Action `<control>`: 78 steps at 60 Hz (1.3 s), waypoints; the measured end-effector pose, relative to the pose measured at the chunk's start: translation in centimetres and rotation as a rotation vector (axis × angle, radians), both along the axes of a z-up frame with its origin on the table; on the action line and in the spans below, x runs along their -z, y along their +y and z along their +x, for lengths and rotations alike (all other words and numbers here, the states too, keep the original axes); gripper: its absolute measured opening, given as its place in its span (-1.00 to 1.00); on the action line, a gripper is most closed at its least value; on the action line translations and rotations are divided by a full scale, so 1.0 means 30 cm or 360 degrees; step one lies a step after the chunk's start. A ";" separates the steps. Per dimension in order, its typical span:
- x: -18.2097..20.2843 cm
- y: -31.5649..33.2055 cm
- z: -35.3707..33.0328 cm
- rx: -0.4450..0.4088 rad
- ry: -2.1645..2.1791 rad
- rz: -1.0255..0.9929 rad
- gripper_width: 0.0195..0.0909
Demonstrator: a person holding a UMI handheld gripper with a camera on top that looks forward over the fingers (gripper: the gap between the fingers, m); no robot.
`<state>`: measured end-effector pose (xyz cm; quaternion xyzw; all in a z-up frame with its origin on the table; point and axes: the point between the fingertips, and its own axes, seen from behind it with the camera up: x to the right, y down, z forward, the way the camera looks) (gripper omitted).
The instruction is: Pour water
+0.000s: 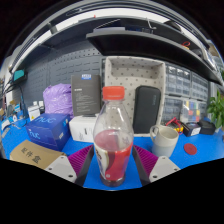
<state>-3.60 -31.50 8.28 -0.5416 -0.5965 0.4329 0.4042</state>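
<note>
One blue table (200, 150) carries everything in view, with grey cabinets and a patterned chair back at the far side. On the left sit a blue box (47, 130) and a purple bag (57, 98); a white box (82, 127) lies just left of the bottle.

Bottle (112, 140): clear plastic, orange cap, red liquid filling roughly the lower half. It stands upright on the table, near, centred between the pads (80, 158). Gripper (112, 160): fingers flank the lower body on both sides; whether the pads press the wall or leave a gap cannot be told from this view.

Cup (163, 140): pale, open-topped, just right of the bottle and slightly farther; the likely pour target. A small red cap-like object (191, 149) lies to the right of it.

Handling estimate: moderate weight, concentrated low. Thin wall likely flexes under squeeze, so firm but not crushing force. Smooth plastic may slip when tilted. The cap appears on and would need removal before pouring. Best hold: mid-body, near the liquid level, to limit swing on tilt.
</note>
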 end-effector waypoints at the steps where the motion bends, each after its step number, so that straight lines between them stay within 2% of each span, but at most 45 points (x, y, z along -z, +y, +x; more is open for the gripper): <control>1: 0.003 -0.003 -0.010 -0.0005 0.0003 0.0007 0.64; 8: 0.012 -0.023 -0.057 -0.0038 0.0049 0.0013 0.30; 9: 0.008 -0.019 -0.062 -0.0034 0.0066 0.0020 0.22; 10: 0.005 -0.018 -0.064 -0.0038 0.0079 0.0025 0.05; 15: 0.011 -0.031 -0.066 -0.0100 0.0098 0.0007 -0.09; 24: 0.001 -0.026 -0.069 -0.0117 0.0156 -0.0024 -0.40; 38: 0.002 0.005 -0.078 -0.0050 0.0071 -0.0205 -0.40; 52: -0.051 0.056 -0.131 0.0084 -0.0114 -0.0982 -0.40; 66: -0.131 0.110 -0.213 0.0277 -0.0270 -0.1860 -0.41; 78: -0.165 0.115 -0.252 0.0335 -0.0405 -0.2337 -0.40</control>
